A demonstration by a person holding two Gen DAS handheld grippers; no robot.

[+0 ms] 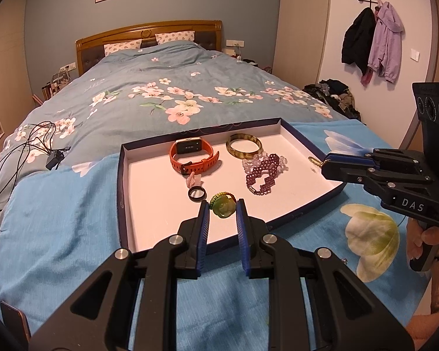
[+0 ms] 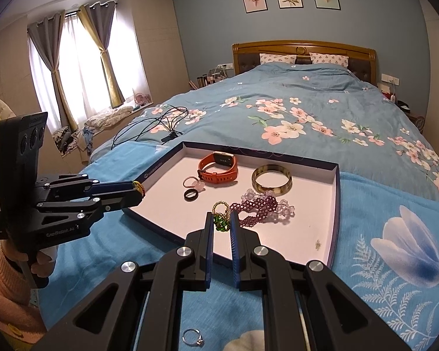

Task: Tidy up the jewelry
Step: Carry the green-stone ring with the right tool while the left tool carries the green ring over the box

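A shallow blue-rimmed tray [image 1: 155, 199] with a white floor lies on a blue cloth on the bed. In it are an orange smartwatch [image 1: 193, 158], a mottled bangle [image 1: 244, 145], purple and clear bead bracelets [image 1: 262, 172], a pink ring [image 1: 193, 180] and a black ring [image 1: 196, 193]. My left gripper [image 1: 222, 204] is over the tray's near side, shut on a green flower ring [image 1: 223, 210] with a beaded band. My right gripper [image 2: 221, 216] is shut on a gold bead chain with green beads [image 2: 221, 223], over the tray's near right edge [image 2: 335, 204].
A silver ring [image 2: 191, 336] lies on the blue cloth [image 2: 365, 219] in front of the tray. A black cable with a plug [image 1: 35, 146] sprawls on the floral quilt to the left. Coats [image 1: 371, 41] hang on the right wall. A hand [image 1: 424, 239] holds each gripper.
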